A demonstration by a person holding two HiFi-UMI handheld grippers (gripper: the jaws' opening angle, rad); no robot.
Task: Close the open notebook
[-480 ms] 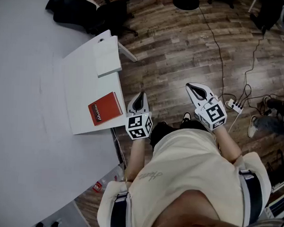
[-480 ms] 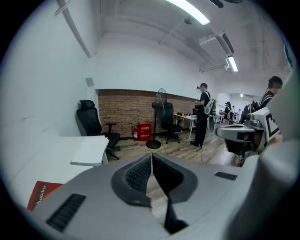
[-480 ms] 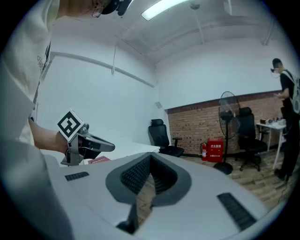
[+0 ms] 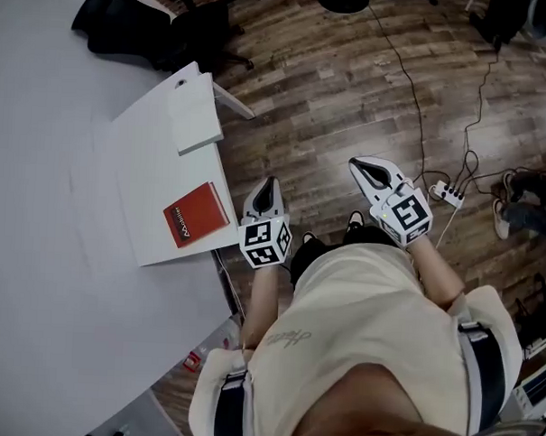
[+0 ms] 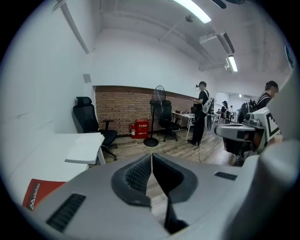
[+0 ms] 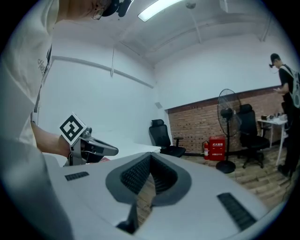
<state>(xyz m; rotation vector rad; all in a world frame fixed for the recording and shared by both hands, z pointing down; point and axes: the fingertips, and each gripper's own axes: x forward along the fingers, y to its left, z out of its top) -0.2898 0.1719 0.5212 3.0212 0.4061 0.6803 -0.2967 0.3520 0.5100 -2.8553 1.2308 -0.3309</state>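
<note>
The red notebook [image 4: 196, 216] lies flat on the white surface [image 4: 148, 175], near its near right corner, with its cover up and no pages showing. In the left gripper view the red notebook [image 5: 40, 194] shows at the lower left, off to the side of the fingers.

The left gripper [image 4: 268, 183] is held just off the right edge of the surface, over the wooden floor [image 4: 332, 98]. Its fingers are pressed together with nothing between them [image 5: 151, 157]. The notebook sits to its left, near but not touching.

The right gripper [image 4: 358, 164] is farther right over the floor, well apart from the notebook. Its fingers are also pressed together and empty [image 6: 150, 157].

A thick white pad [image 4: 194, 117] rests at the far end of the surface.
</note>
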